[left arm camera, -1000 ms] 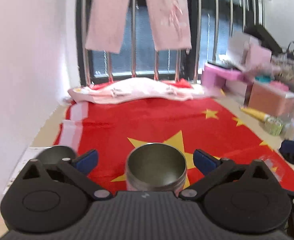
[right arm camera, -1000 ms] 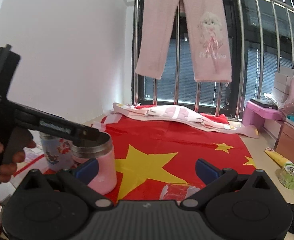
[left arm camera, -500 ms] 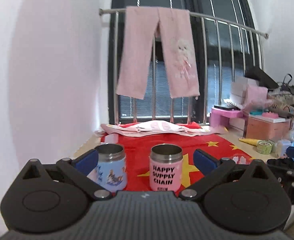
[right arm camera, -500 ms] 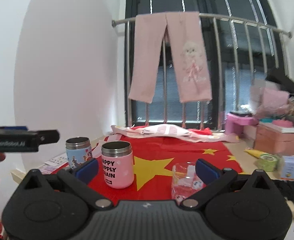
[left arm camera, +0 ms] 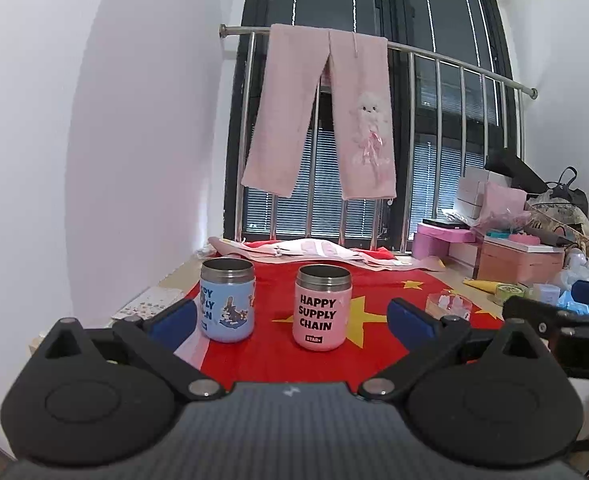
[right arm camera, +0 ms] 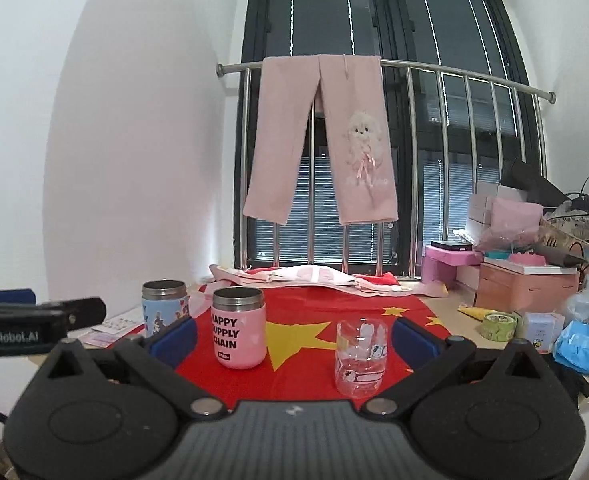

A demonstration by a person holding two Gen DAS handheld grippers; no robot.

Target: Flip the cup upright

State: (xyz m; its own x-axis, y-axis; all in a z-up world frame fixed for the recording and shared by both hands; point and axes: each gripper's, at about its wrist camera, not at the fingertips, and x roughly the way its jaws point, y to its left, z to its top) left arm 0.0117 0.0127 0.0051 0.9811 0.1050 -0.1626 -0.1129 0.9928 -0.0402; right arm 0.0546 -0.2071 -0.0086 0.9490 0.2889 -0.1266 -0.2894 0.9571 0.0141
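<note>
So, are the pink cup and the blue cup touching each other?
Apart. In the left wrist view the red cloth shows plainly between the blue cup and the pink cup.

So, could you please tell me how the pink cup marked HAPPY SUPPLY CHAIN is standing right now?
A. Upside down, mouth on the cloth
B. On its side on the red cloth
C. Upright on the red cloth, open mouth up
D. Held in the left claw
C: the pink cup stands upright on the red cloth, steel rim up and lettering readable, clear of the open left claw.
</note>
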